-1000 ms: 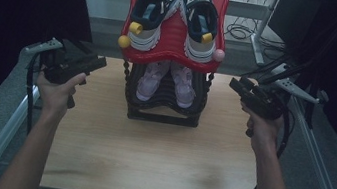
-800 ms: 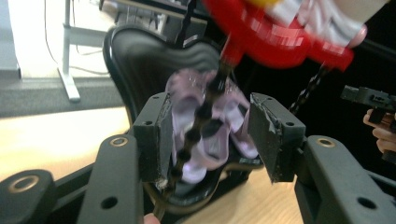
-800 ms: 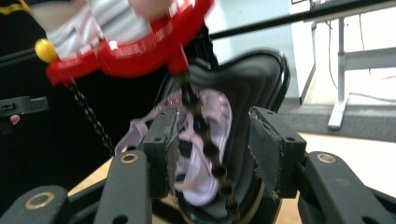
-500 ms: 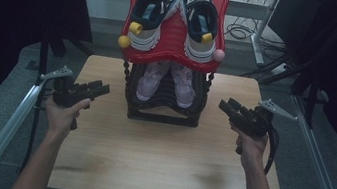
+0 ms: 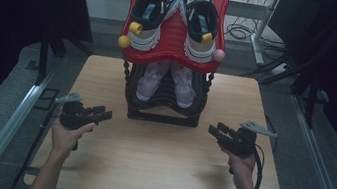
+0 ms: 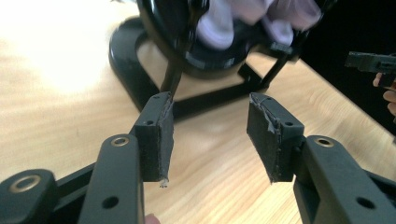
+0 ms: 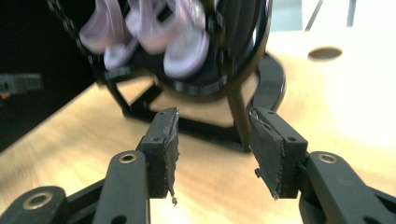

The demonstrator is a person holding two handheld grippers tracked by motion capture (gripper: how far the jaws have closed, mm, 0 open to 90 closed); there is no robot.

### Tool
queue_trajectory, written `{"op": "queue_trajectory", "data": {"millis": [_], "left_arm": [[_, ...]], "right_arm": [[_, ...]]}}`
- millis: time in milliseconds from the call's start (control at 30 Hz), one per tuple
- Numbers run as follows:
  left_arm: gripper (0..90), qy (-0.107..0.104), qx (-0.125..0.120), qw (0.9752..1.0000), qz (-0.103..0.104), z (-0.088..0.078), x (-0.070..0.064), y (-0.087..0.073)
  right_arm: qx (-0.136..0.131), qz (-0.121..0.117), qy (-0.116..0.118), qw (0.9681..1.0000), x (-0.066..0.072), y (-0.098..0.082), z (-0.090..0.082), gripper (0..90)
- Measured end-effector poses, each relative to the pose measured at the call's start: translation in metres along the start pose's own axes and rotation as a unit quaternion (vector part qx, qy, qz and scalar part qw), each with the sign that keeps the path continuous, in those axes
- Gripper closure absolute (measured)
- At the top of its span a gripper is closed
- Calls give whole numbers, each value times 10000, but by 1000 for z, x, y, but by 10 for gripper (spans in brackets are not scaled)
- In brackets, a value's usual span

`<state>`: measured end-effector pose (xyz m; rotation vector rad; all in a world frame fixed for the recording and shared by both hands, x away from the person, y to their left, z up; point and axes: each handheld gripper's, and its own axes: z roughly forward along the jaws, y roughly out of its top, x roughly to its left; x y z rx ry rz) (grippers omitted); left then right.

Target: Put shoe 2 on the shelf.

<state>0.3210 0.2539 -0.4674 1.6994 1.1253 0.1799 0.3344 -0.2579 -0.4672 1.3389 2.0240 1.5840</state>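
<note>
A two-tier shoe rack stands at the back middle of the wooden table [image 5: 155, 168]. Its red top shelf [image 5: 169, 59] carries a pair of black-and-white sneakers [image 5: 151, 11]. The black lower shelf [image 5: 164, 106] holds a pair of pale lilac sneakers [image 5: 151, 79], blurred in both gripper views as lilac sneakers [image 6: 219, 23] and lilac sneakers [image 7: 182, 44]. My left gripper [image 5: 103, 113] hovers low over the table, left of the rack's base, open and empty [image 6: 210, 135]. My right gripper [image 5: 215, 130] mirrors it on the right, open and empty [image 7: 214, 149]. Both point inward at the rack's black base [image 6: 135, 79].
Yellow and pink balls [image 5: 124, 41] cap the red shelf's front corners. Metal rails [image 5: 10, 126] run along both sides of the table. Cables [image 5: 239, 32] lie on the floor behind. A round hole [image 7: 325, 52] sits in the tabletop near the far edge.
Both hands have come down from rack height toward the tabletop and drawn nearer the person's side. The jaws look as wide as before. The shoes and rack have not moved.
</note>
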Motion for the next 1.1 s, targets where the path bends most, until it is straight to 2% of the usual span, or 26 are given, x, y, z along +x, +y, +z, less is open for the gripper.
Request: {"op": "queue_trajectory", "data": {"millis": [167,300,467,567,767,1100], "left_arm": [[508,-23,201,9998,-49,6,3,-16],[508,6,389,9992,-20,13,4,-27],[508,154,653,9977,126,22,2,-37],[507,142,672,9975,139,23,1,-38],[505,195,729,9969,216,25,0,-40],[496,208,691,9973,159,23,1,-38]], "right_arm": [[401,-89,-8,9992,-2,-21,8,514],[609,-105,-78,9981,-3,-33,13,512],[879,-213,-186,9957,-2,-40,18,512],[987,-335,-205,9943,0,-42,20,510],[1083,-474,-223,9927,3,-43,25,508],[741,-420,-135,9963,3,-39,14,497]]}}
